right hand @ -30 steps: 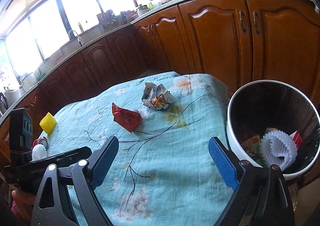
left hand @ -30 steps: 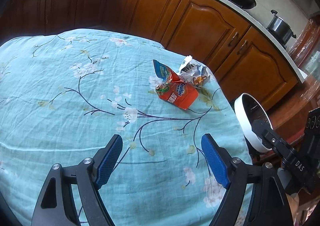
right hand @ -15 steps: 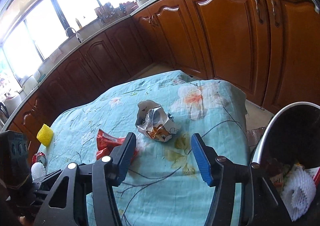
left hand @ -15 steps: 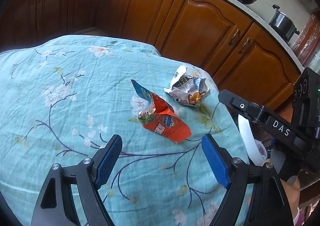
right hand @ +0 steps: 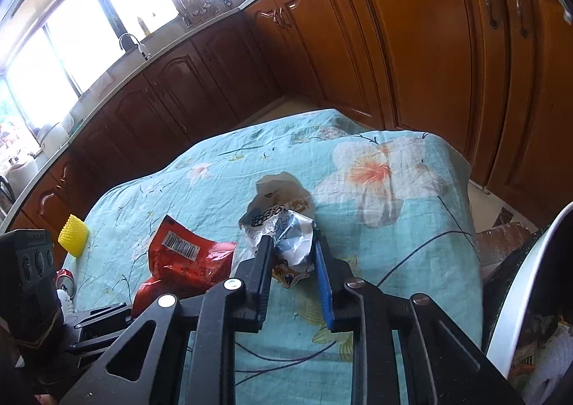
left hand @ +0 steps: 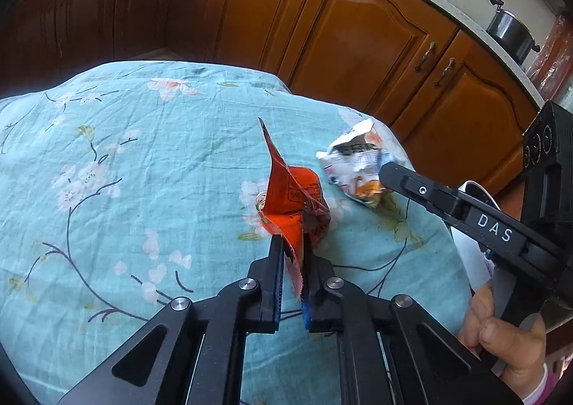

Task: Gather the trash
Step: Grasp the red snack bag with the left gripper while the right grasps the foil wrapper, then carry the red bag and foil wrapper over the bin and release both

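1. Left claw (left hand: 290,258): clamped on the crumpled red foil snack wrapper (left hand: 293,200), centre of the left wrist view. A second ago its jaws stood wide over the cloth; the wrapper now stands pinched up between them.
2. Right claw (right hand: 292,254): closed on the crushed white and silver printed wrapper (right hand: 283,222), centre of the right wrist view. Previously open and short of it.
3. Counter covered in a turquoise floral cloth (right hand: 394,190): carries both wrappers; neither appears lifted clear yet.
4. White-rimmed round waste bin (right hand: 519,297): right edge of the right wrist view, beside the counter; some rubbish already inside.
5. Yellow ribbed cup-shaped item (right hand: 73,234) and red drinks can (right hand: 65,281): left of the right wrist view, untouched.
6. Assessment: both grips look secured; next step probably lift and carry to the bin. Thin foil may slip.
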Demonstrator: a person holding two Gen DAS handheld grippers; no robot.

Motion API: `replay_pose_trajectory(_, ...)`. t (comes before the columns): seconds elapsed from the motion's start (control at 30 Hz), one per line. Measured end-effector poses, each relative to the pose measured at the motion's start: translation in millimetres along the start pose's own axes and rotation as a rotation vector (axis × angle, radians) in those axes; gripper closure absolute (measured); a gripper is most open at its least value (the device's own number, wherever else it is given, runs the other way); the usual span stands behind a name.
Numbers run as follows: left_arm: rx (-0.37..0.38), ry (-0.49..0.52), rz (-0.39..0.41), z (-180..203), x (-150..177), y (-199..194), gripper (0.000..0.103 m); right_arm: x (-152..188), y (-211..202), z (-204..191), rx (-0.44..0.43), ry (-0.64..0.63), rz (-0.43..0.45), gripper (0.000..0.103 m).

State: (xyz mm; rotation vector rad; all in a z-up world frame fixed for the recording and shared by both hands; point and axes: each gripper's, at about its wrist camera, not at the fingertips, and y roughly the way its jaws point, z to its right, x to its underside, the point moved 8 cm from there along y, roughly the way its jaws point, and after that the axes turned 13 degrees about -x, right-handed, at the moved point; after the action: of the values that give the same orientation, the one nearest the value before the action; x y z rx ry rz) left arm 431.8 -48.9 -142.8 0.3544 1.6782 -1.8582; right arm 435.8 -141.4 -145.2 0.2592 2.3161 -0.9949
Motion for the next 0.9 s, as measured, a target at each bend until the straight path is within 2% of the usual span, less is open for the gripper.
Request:
replay_pose_trajectory(0.03, 0.005, -0.002, 0.001, 0, 1, -2, 0.098, 2, -3, -2, -0.004, -0.002, 0.002, 0.089)
replay_pose_trajectory(0.43, 0.077, 0.036, 0.028, 3, 27, -54, 0.099, 36, -64, -24, -0.03, 0.014, 0.076, 0.089)
replay_pose_trajectory(0.63, 0.119, 0.057, 0.02, 14, 46, -77, 0.099, 58, -102, -29, 0.018, 0.0, 0.132, 0.089)
replay_pose_trajectory(0.9, 0.158, 0.117, 0.013, 35, 70, -100, 0.099, 86, -152, -27, 0.047, 0.051, 0.21, 0.089)
